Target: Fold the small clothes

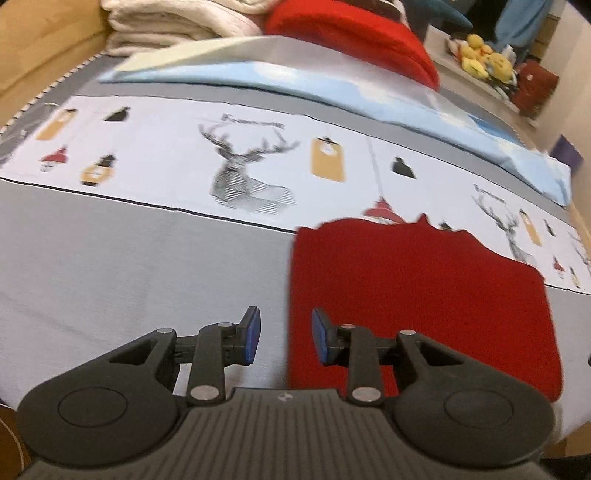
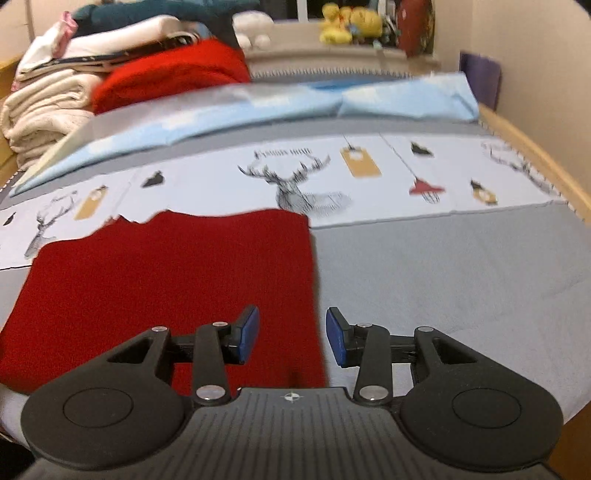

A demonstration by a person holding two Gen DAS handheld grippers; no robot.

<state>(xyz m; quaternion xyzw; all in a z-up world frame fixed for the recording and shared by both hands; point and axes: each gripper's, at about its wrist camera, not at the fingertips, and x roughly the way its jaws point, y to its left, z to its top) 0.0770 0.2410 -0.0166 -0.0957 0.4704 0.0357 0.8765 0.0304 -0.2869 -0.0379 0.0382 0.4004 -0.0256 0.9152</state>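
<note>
A small dark red garment lies flat on the grey bed cover, folded into a rough rectangle with a ragged far edge. My left gripper hovers open above the garment's left edge, blue pads apart with nothing between them. In the right wrist view the same red garment fills the lower left. My right gripper is open over its right edge, and its blue pads grip nothing.
The bed cover has a white band printed with stags and lanterns. A light blue folded sheet lies behind it, then a bright red blanket and cream towels. Yellow plush toys sit on a far shelf. A wooden bed rail runs along the right.
</note>
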